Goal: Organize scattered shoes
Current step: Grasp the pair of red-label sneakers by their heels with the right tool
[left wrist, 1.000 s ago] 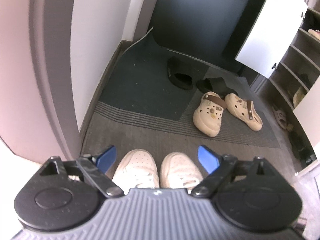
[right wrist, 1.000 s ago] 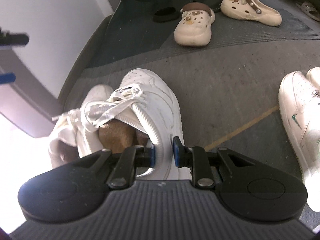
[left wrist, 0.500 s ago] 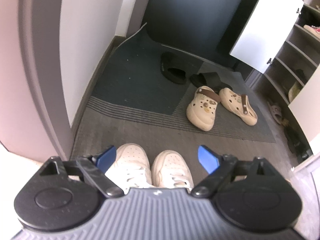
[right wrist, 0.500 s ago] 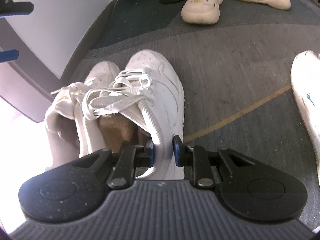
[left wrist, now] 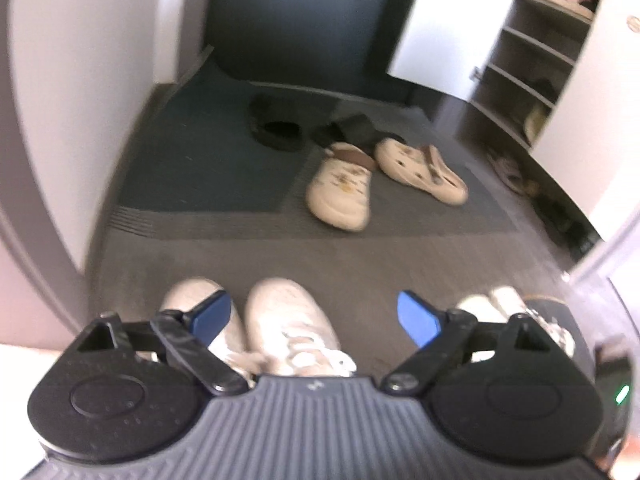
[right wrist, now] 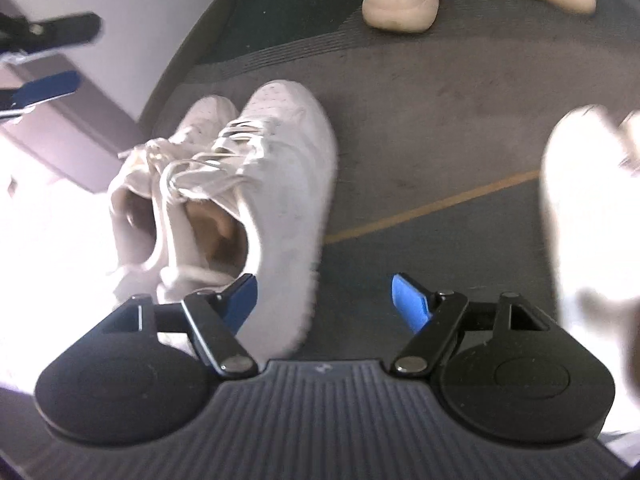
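The right gripper is opening its fingers, releasing the white sneaker on the floor beside its mate, while the left gripper hovers spread; next probably comes reaching the cream clogs at twelve o'clock.

The sneakers lie side by side on the floor, toes toward 12 o'clock, at the wall on the 9 o'clock side. The right tool, jaws opening, hangs over their heel end; the near sneaker's heel edge lies between the jaws, pads off it. A second pair lies at 3 o'clock. At 12 o'clock two clogs lie on the mat, slippers behind them. The shelves stand at 2 o'clock. The left tool hovers wide apart above the sneakers' toes.
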Motion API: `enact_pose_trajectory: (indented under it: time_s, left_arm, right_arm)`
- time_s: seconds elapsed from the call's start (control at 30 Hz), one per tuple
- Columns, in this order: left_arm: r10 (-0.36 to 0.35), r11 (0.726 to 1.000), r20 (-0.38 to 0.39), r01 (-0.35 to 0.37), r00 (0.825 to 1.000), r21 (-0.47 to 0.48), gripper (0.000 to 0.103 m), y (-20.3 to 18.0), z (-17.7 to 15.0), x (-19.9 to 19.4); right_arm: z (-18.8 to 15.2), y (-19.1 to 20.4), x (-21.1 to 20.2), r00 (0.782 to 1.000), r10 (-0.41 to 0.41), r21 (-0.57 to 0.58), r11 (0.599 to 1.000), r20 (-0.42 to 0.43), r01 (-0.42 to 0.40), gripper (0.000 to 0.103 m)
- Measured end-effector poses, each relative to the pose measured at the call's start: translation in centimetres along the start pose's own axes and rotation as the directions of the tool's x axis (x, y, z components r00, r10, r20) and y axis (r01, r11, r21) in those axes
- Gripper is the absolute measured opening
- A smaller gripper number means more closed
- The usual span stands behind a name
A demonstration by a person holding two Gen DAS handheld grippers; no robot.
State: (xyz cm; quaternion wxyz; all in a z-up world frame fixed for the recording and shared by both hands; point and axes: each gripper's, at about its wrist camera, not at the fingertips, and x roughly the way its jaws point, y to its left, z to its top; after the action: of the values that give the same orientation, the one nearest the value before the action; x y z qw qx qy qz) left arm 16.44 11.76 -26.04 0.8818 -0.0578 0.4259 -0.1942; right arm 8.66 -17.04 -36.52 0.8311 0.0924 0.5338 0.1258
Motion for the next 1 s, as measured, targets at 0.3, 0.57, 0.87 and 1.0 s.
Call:
enact_pose_trajectory:
  time_s: [0.3, 0.57, 0.87, 1.0]
  left_arm:
    - [-0.011, 1.000, -0.168, 0.006, 0.986, -0.028, 0.092, -2.4, -3.3, 3.7]
    - [-0.025, 1.000, -0.219, 0.025, 0.975, -0.003, 0.092, -3.1, -4.0, 5.8]
    - [-0.022, 1.000, -0.222, 0.023, 0.975, -0.001, 0.092, -3.7, -4.0, 5.9]
    - [-0.031, 1.000, -0.219, 0.029, 0.975, -0.011, 0.092, -3.7, -3.8, 5.8]
  right_arm:
    - [-0.3, -7.2, -9.1, 0.988, -0.145, -0.018, 0.989, 0.049, 0.146, 0.077]
    - [-3.8, -15.9, -10.8, 0.953, -0.289, 0.216, 0.940, 0.090, 0.265, 0.077]
    - [-4.6, -18.4, -4.0, 0.941, -0.339, 0.051, 0.939, -0.022, 0.340, 0.075]
    - [-4.2, -18.7, -2.4, 0.935, -0.354, 0.073, 0.932, -0.015, 0.354, 0.067]
